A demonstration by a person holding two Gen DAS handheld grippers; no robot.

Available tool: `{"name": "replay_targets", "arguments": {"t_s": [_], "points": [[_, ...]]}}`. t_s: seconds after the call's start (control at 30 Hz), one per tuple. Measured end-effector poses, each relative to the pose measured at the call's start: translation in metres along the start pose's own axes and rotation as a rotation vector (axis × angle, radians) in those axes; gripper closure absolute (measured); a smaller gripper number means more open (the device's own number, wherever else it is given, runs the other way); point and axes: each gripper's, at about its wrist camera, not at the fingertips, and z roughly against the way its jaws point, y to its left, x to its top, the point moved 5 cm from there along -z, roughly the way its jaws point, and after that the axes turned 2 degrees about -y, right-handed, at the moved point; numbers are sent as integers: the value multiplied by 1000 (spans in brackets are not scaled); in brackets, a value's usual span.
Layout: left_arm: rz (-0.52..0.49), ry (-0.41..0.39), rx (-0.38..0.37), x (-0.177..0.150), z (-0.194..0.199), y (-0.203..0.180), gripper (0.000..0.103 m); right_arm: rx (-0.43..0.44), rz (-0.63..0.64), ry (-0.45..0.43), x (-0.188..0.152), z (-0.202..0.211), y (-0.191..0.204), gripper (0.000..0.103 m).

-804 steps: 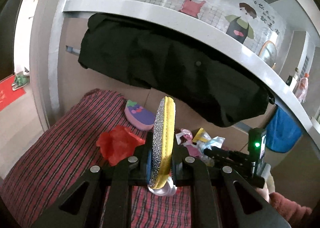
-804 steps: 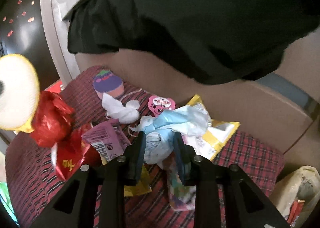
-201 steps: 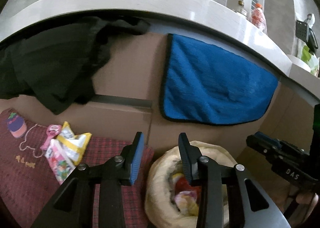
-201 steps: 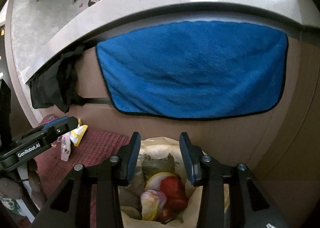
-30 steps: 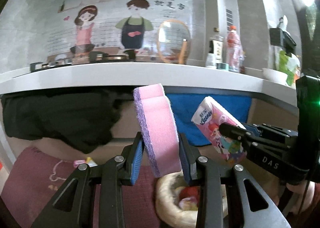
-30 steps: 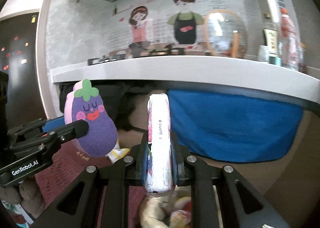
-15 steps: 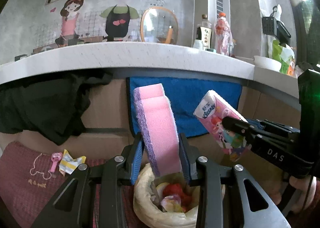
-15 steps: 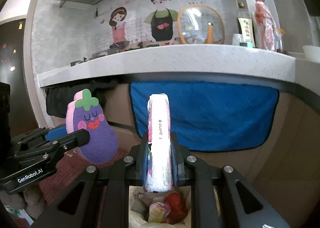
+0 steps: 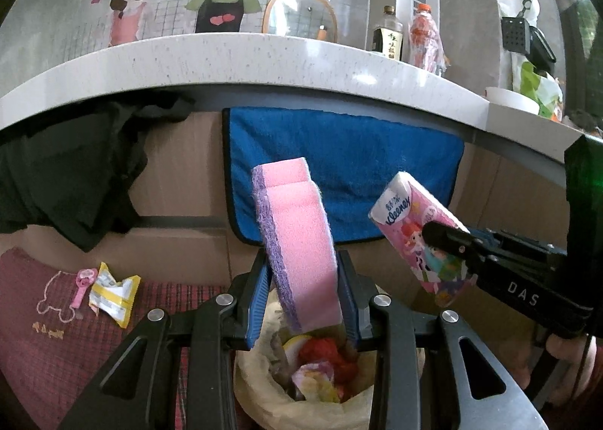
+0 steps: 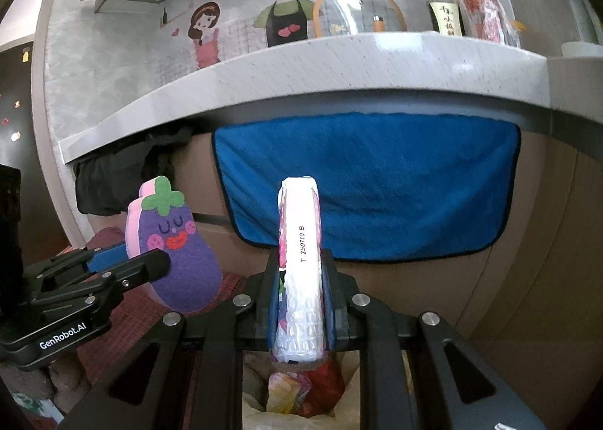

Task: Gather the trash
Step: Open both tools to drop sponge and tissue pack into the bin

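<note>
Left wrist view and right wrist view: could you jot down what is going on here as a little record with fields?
left tool: shut on eggplant sponge, held upright
right tool: shut on tissue pack, held on edge
trash bag: open, below both tools, wrappers already inside
left on red cloth: yellow wrapper, pink trinket
backdrop: blue towel and black garment hanging under the counter
likely next step: drop both items into the bag
</note>
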Motion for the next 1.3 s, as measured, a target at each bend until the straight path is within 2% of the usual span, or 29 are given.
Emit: {"name": "replay_targets", "arguments": {"t_s": [0.27,0.7,0.77,0.93,1.0,1.03,1.3], "points": [[6,-8,-4,-7,-11,2,68,-5,-17,15,-13,-11,-8,86],[20,44,-9,-24,-37,9,68,-10,-19,43,-24,-22,-11,86],[26,50,-27,-25,-40,9,68,-15,-18,46,-26,-24,-11,86],[72,99,-139,-28,-47,14,65,5,-21,66,-26,-32,-9,82],[80,94,-138,-27,-44,20,58,8,-26,82,-29,-37,-9,69],[89,89,-133,-26,-42,24,55,9,-29,87,-31,-38,-8,68],[140,65,-37,-18,-20,70,55,-3,-30,91,-30,-37,2,68]]}}
